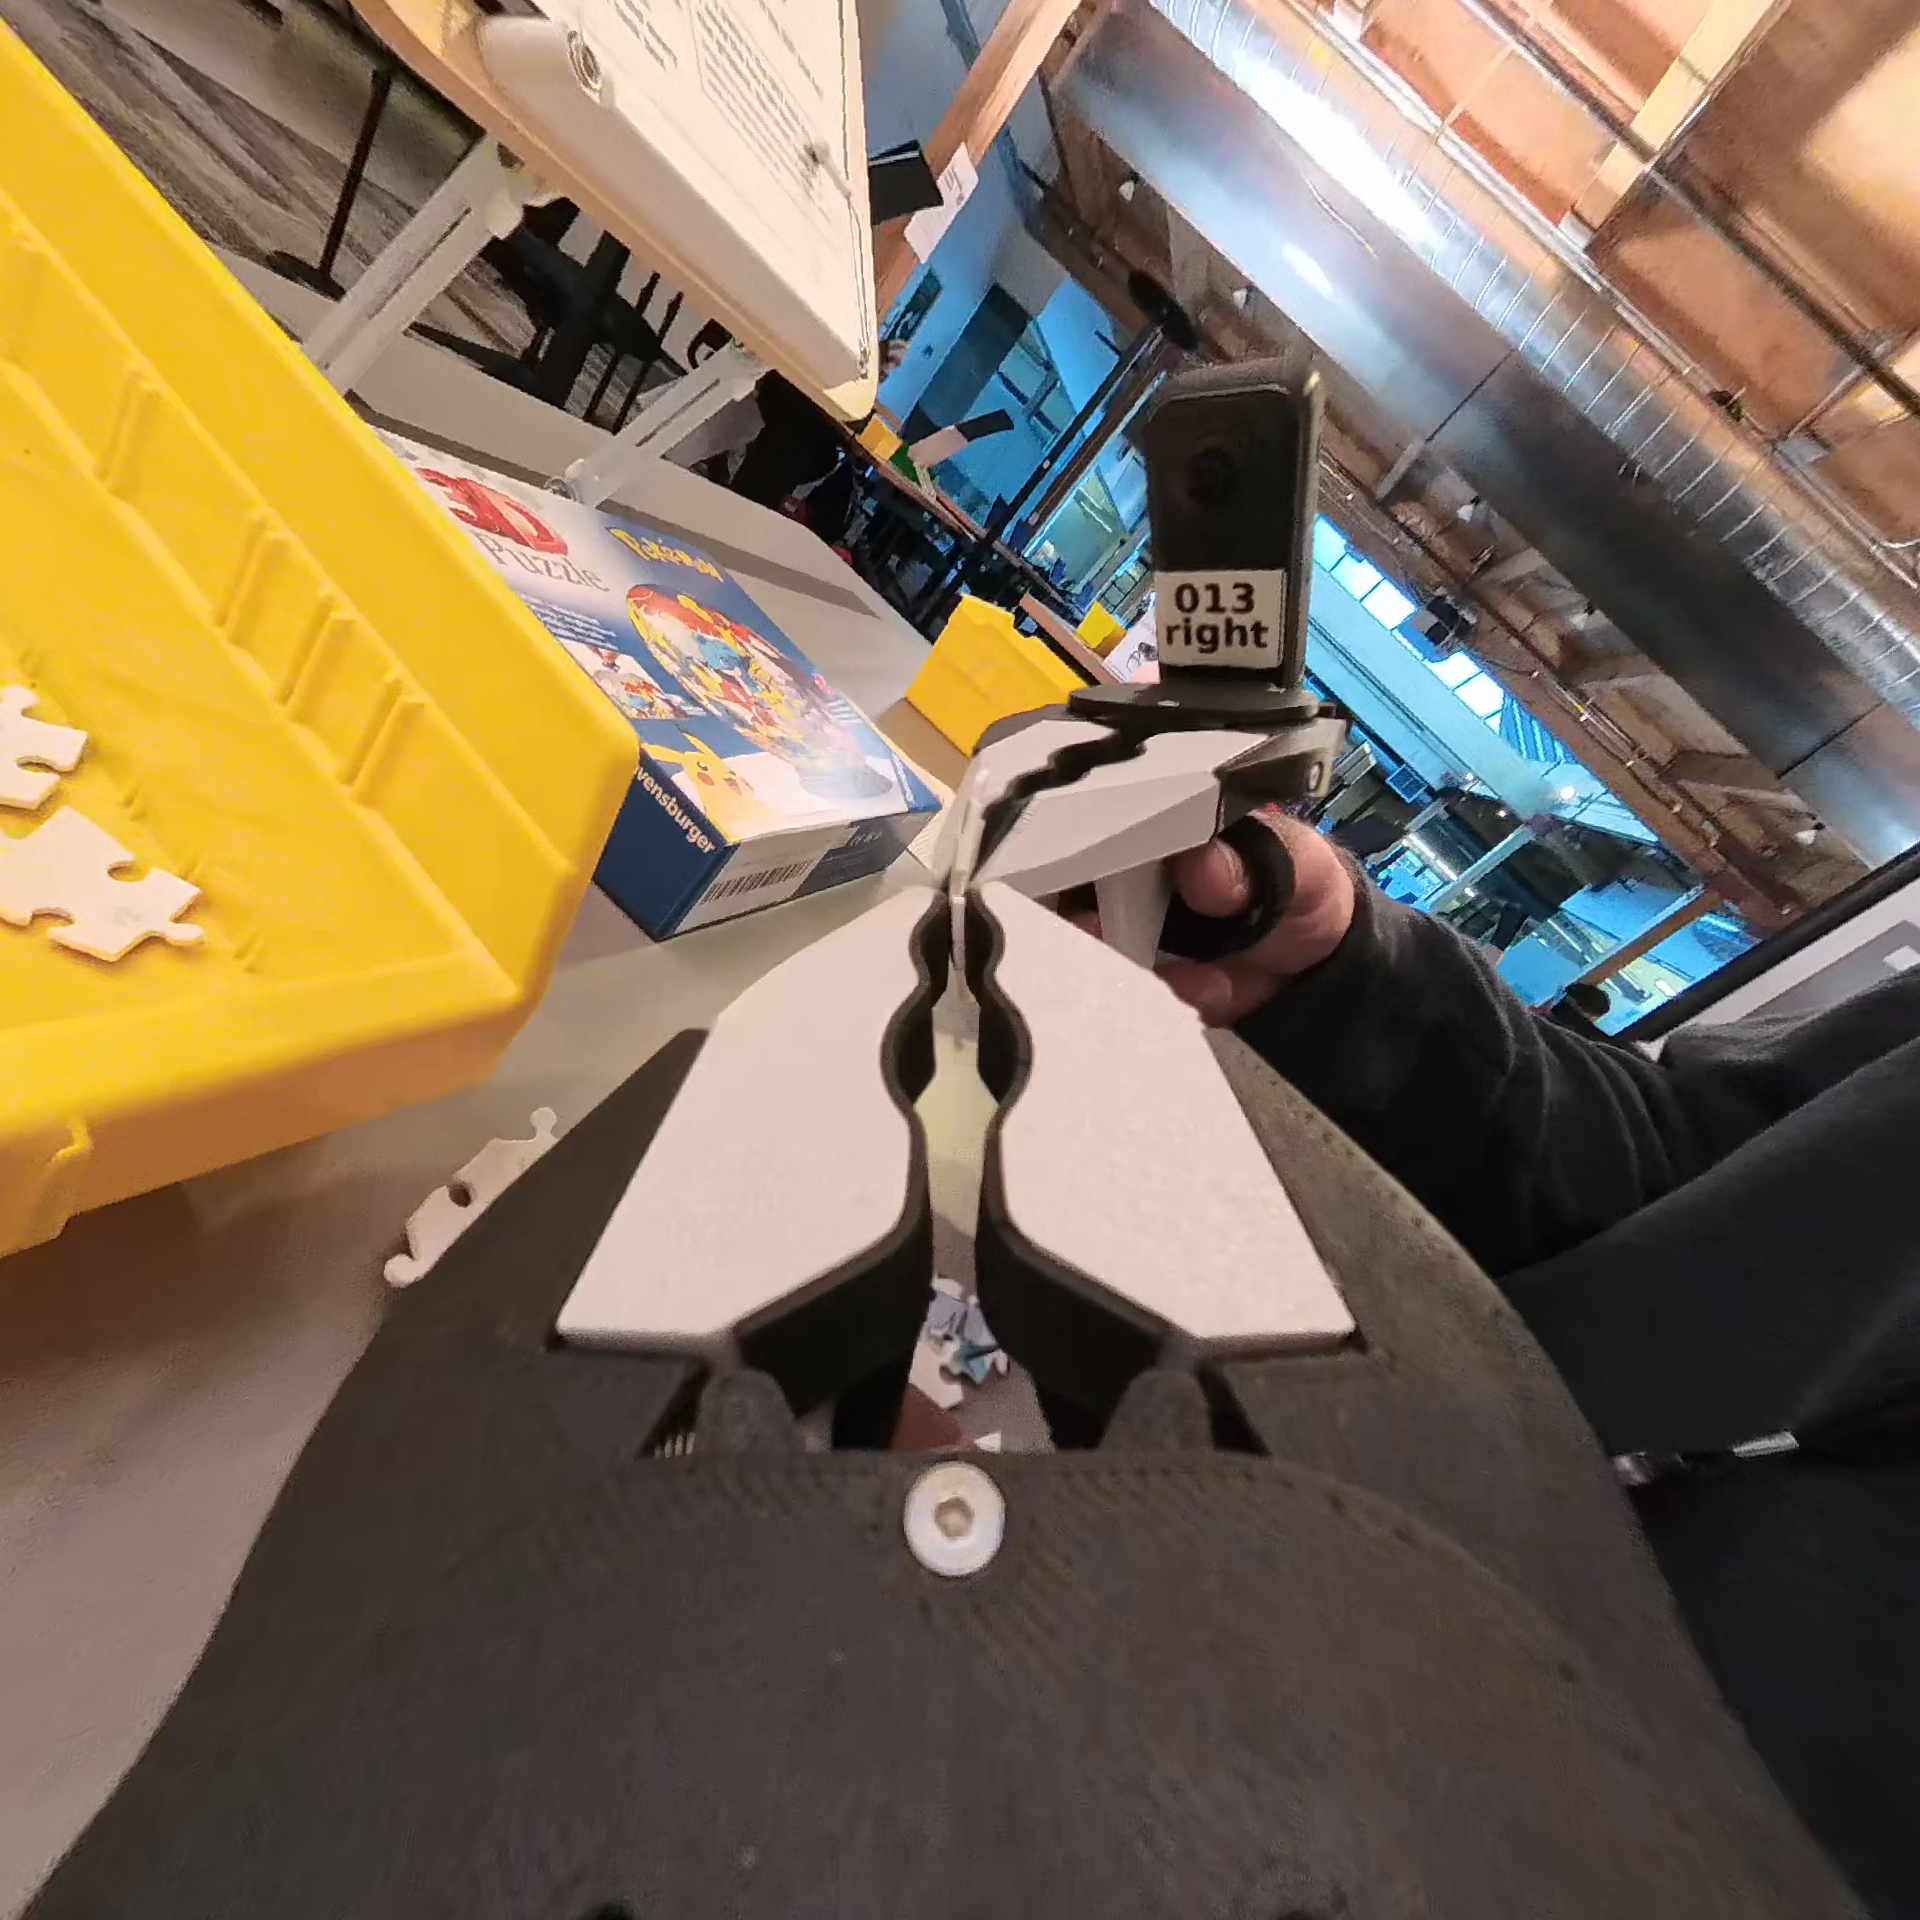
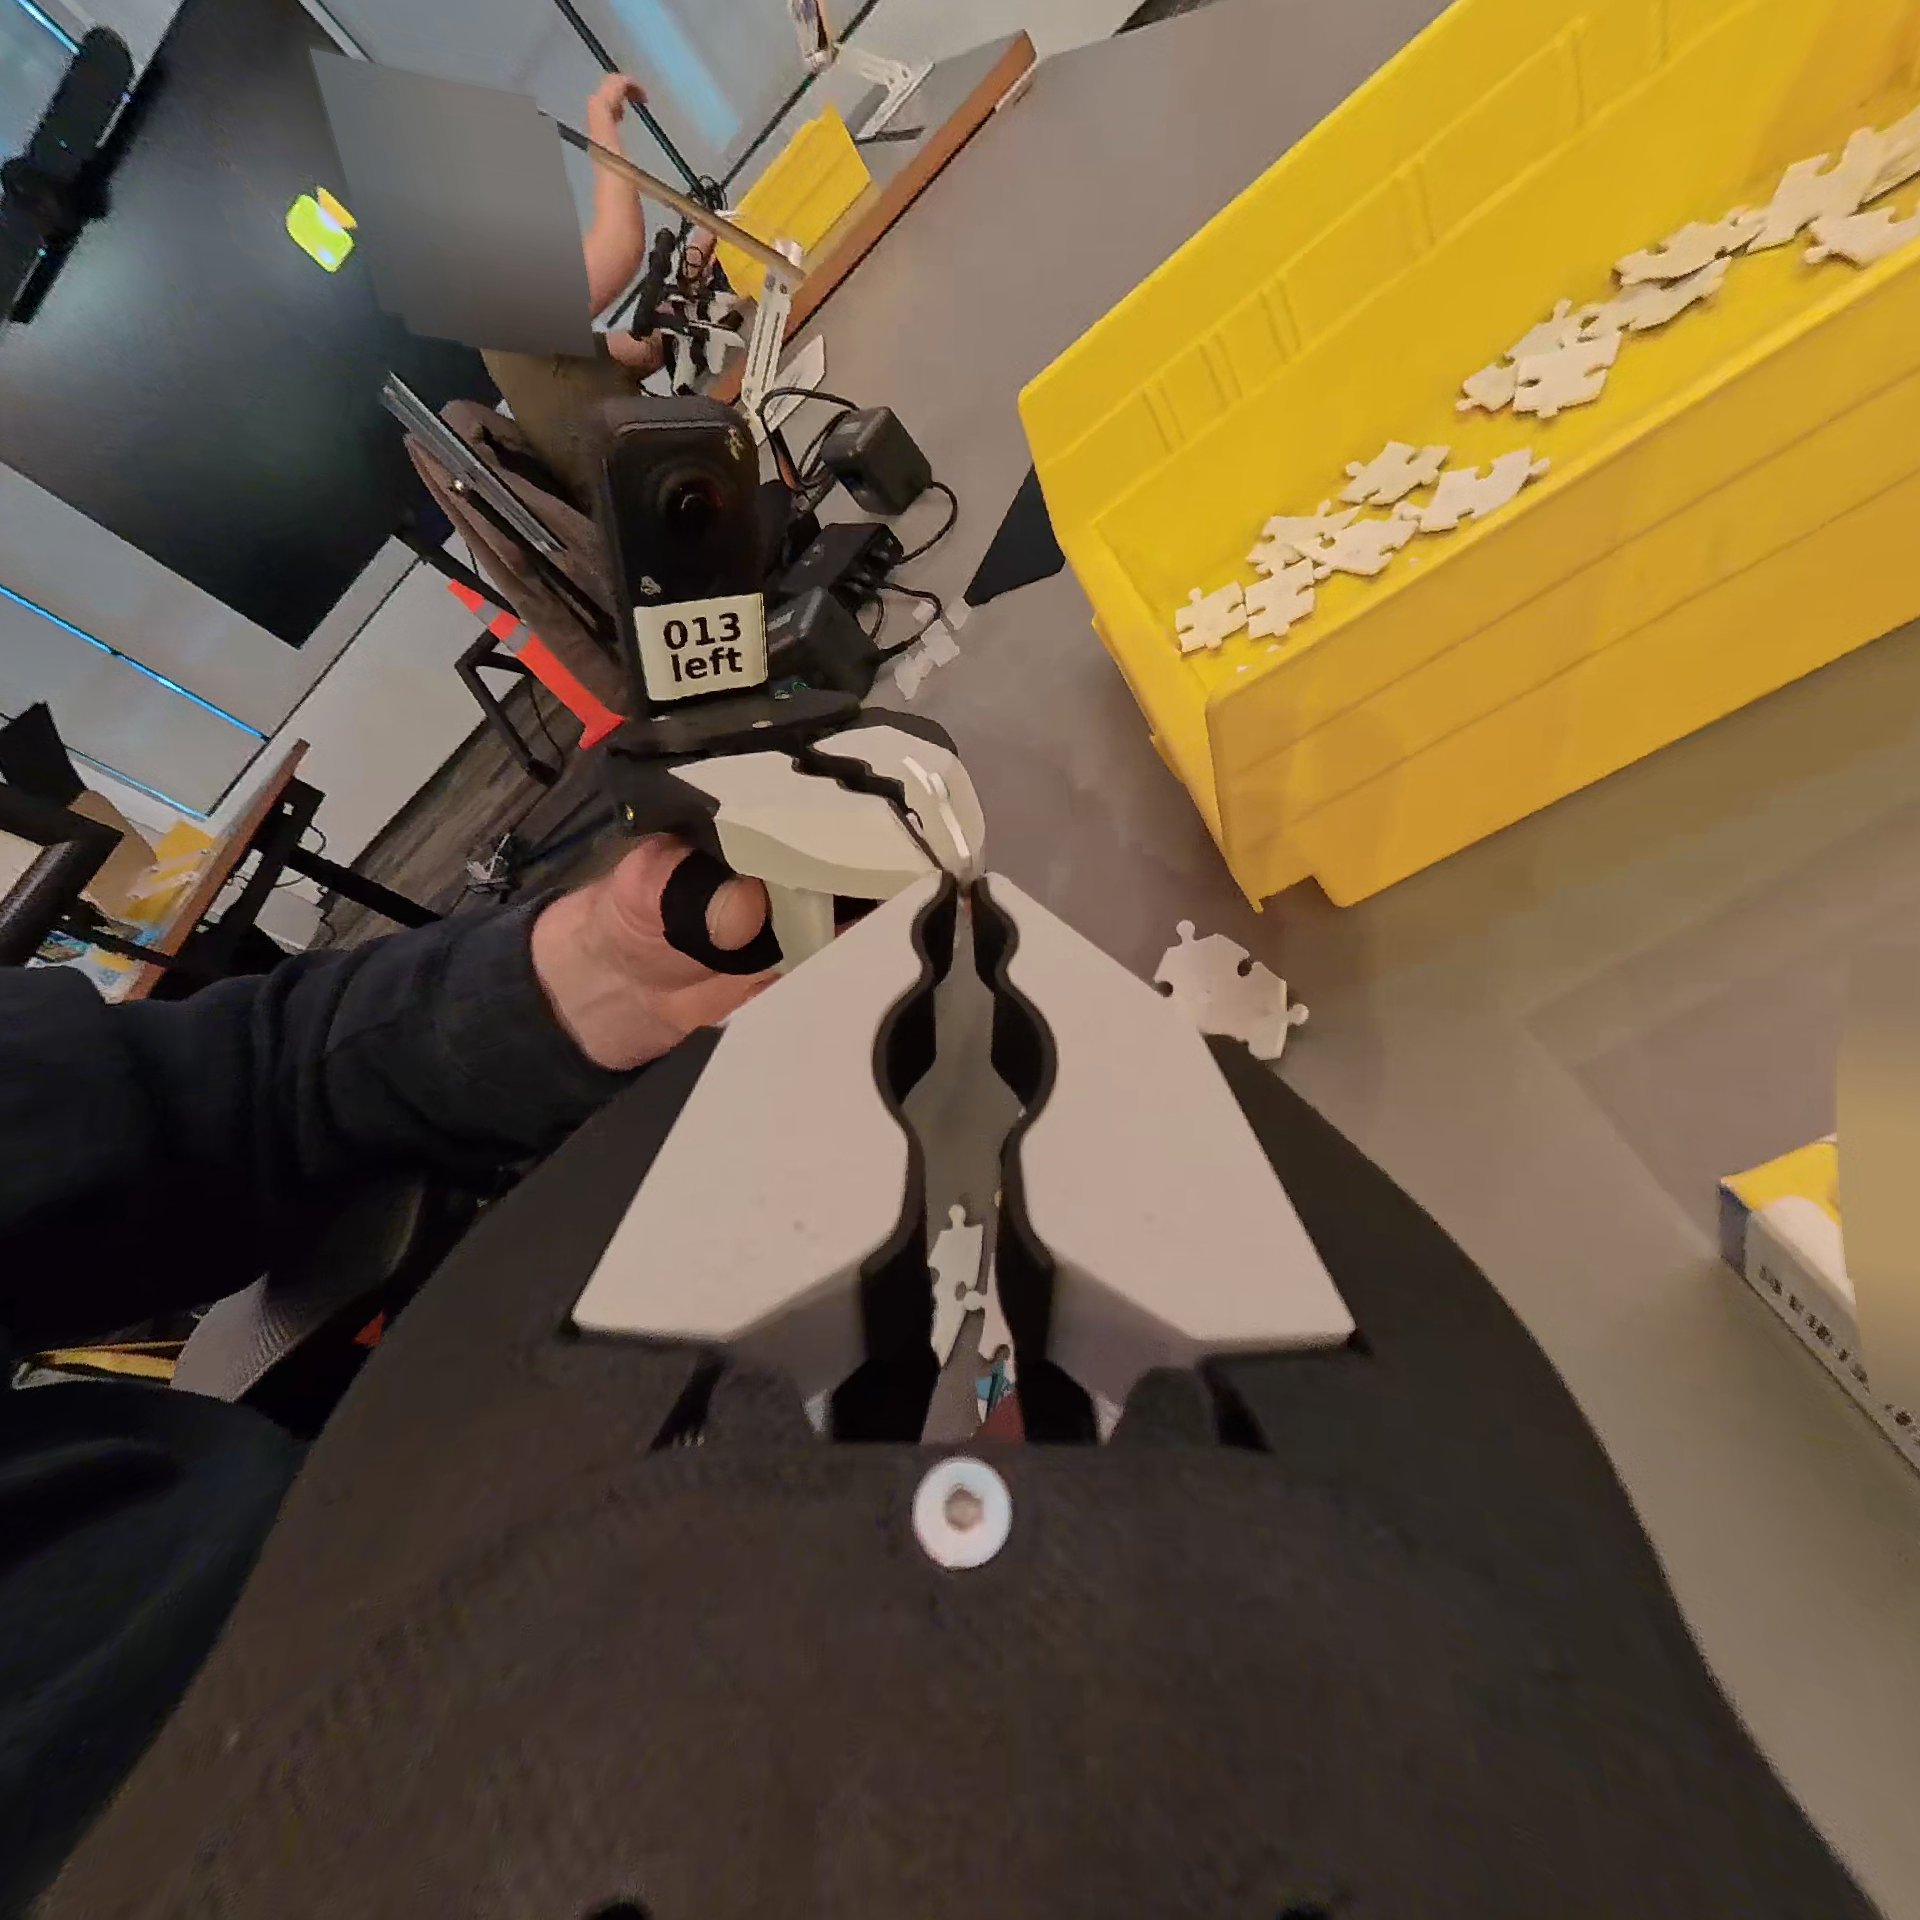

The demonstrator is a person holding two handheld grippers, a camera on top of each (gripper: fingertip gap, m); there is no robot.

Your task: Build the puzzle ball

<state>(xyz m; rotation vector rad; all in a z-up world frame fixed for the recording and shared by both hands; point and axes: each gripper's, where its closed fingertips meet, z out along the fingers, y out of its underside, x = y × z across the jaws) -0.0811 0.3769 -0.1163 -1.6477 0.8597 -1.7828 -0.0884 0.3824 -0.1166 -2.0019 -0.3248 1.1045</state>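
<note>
My left gripper [image 1: 958, 906] is shut on a white puzzle piece [image 1: 954, 961], seen edge-on between its jaws. My right gripper [image 2: 962, 889] is shut on another puzzle piece [image 1: 964, 821]. The two grippers meet tip to tip above the grey table, with the pieces touching edge to edge. The right gripper [image 1: 977, 831] shows in the left wrist view, and the left gripper [image 2: 940, 831] with its piece [image 2: 943, 795] shows in the right wrist view. A hand holds each gripper.
A yellow bin [image 1: 312, 790] [image 2: 1299, 665] holds several white pieces face down. The blue puzzle box [image 1: 748, 748] [image 2: 1787, 1257] lies on the table. Joined loose pieces [image 1: 468, 1195] [image 2: 1226, 987] lie by the bin; more pieces [image 1: 961, 1340] [image 2: 956, 1278] lie under the grippers. Left and right tips are no more than a few centimetres apart.
</note>
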